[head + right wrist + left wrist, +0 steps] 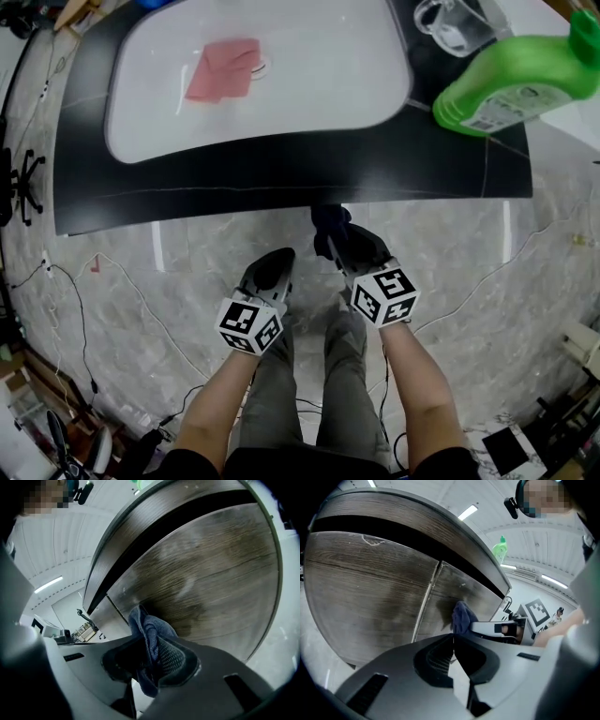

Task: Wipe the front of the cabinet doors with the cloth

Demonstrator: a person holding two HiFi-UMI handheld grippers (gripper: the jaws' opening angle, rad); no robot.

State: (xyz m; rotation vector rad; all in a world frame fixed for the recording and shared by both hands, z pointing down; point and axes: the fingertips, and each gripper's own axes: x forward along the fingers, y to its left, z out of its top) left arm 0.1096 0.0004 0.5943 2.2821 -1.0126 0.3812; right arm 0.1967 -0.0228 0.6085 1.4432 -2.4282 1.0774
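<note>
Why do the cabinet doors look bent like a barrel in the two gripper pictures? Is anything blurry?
Left gripper view: the wide-angle lens bows the cabinet doors; corners go dark. Right gripper view: same bowing, yet the blue cloth looks sharp. Head view: the black countertop edge curves too.

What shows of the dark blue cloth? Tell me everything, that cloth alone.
The dark blue cloth looks like soft fabric with a fine weave, bunched into folds. The right gripper is shut on its middle: one crumpled end sticks up past the jaws toward the wood-grain cabinet door, and the other hangs below them. Whether it touches the door is unclear.
</note>
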